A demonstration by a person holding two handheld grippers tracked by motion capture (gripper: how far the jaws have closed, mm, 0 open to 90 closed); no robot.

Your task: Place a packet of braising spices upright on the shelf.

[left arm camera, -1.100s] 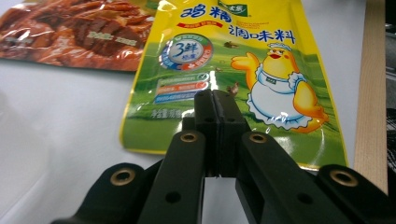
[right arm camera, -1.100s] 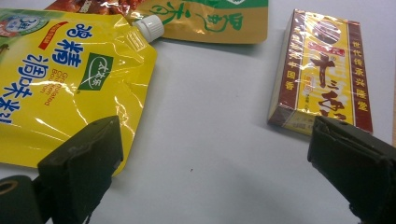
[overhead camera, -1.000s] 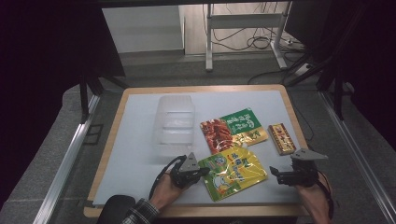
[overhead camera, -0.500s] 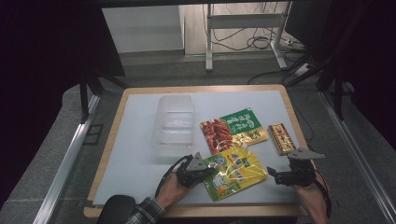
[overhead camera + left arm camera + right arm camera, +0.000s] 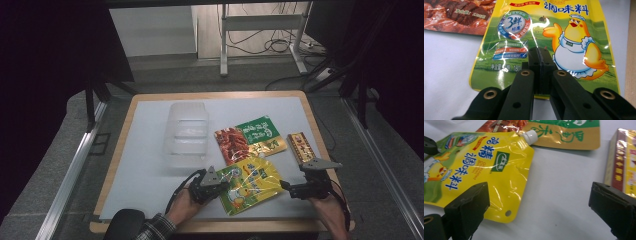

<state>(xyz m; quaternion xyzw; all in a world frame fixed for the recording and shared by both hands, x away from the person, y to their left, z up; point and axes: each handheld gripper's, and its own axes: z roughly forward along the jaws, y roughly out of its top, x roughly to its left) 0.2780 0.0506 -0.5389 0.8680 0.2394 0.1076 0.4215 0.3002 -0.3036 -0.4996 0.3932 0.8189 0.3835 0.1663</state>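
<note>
A yellow spouted pouch (image 5: 252, 181) printed with a cartoon chick lies at the near middle of the white table. My left gripper (image 5: 226, 186) sits on its left end. In the left gripper view the jaws stand pressed together (image 5: 539, 56) over the pouch (image 5: 574, 37), pinching a crease of its film near the bottom edge. My right gripper (image 5: 288, 188) is open just off the pouch's right edge. Its jaws (image 5: 541, 207) are spread wide around the bare table beside the pouch's corner (image 5: 506, 195) and its white cap (image 5: 530, 136).
A red and green snack packet (image 5: 247, 137) lies behind the pouch, and also shows as the packet (image 5: 564, 132) in the right gripper view. A small box (image 5: 300, 146) lies to the right. A clear plastic tub (image 5: 186, 132) stands at mid-table. The board's wooden rim (image 5: 320, 145) runs close by.
My left gripper has slid right onto the pouch's left end. The right gripper has edged left towards the pouch's right edge.
</note>
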